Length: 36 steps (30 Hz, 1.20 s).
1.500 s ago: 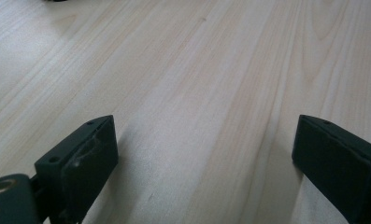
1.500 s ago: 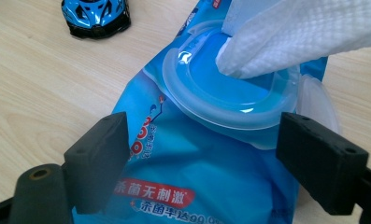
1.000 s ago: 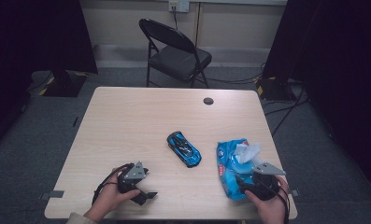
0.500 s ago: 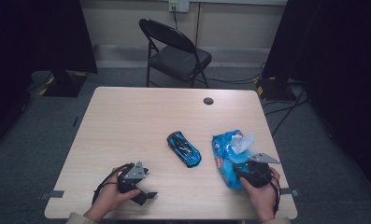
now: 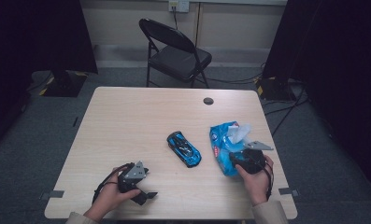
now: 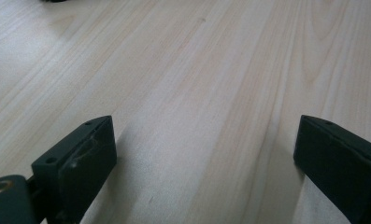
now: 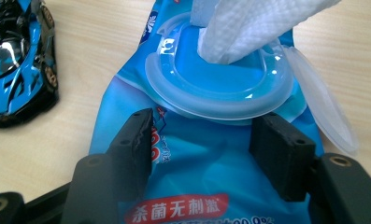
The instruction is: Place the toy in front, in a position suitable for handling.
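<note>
Right hand-held gripper (image 7: 199, 154) has shifted left with the wet-wipes pack (image 7: 206, 186), jaws just narrowed and now pinching its near end, tissue (image 7: 248, 28) protruding; left hand-held gripper (image 6: 206, 163) idle, open on tabletop (image 6: 197, 70).

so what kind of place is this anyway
Probably a lab or studio set up for recording, not a home. A bare wooden table stands on grey carpet, black curtains hang at both sides, and a folding chair and loose cables sit behind it.
</note>
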{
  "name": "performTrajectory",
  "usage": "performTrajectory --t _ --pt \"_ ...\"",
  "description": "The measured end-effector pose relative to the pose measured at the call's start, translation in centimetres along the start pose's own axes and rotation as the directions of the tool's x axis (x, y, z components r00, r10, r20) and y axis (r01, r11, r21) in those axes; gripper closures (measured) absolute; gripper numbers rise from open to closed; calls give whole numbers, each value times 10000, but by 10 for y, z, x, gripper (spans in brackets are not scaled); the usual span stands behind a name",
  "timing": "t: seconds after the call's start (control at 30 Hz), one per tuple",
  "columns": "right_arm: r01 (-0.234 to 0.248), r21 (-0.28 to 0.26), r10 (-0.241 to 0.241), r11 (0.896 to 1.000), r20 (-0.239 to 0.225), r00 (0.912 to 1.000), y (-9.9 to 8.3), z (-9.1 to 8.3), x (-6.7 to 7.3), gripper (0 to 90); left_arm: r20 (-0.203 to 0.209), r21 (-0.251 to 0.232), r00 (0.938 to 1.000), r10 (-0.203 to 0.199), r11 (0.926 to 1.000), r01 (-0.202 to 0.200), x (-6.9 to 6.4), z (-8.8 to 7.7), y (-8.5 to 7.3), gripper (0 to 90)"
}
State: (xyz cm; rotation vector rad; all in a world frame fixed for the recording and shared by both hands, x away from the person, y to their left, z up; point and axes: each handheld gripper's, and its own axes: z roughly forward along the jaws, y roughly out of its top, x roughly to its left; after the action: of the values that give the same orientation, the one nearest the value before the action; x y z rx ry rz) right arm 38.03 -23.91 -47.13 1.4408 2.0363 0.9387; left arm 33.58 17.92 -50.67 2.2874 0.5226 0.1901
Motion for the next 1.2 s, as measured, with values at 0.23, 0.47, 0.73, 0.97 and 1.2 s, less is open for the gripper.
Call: performTrajectory --t 0.23,0.47,0.73,0.97,1.2 --pt "72 -32 -72 10000 6 10000 13 17 -5 400 1 3 10000 3 10000 -3 0 0 0 53" --pt "108 -47 -108 9999 -13 9999 24 30 -9 397 -3 -1 10000 -22 10000 22 0 0 0 51" --pt "94 -172 -96 9998 -108 9999 30 38 -13 395 24 17 10000 12 10000 -12 1 0 0 49" --pt "155 -72 -156 9999 -66 9999 36 44 -14 394 20 20 10000 5 10000 -5 1 0 1 48" --pt "241 15 -241 9997 -109 9997 40 47 -15 392 20 11 10000 -3 10000 3 0 0 0 48"
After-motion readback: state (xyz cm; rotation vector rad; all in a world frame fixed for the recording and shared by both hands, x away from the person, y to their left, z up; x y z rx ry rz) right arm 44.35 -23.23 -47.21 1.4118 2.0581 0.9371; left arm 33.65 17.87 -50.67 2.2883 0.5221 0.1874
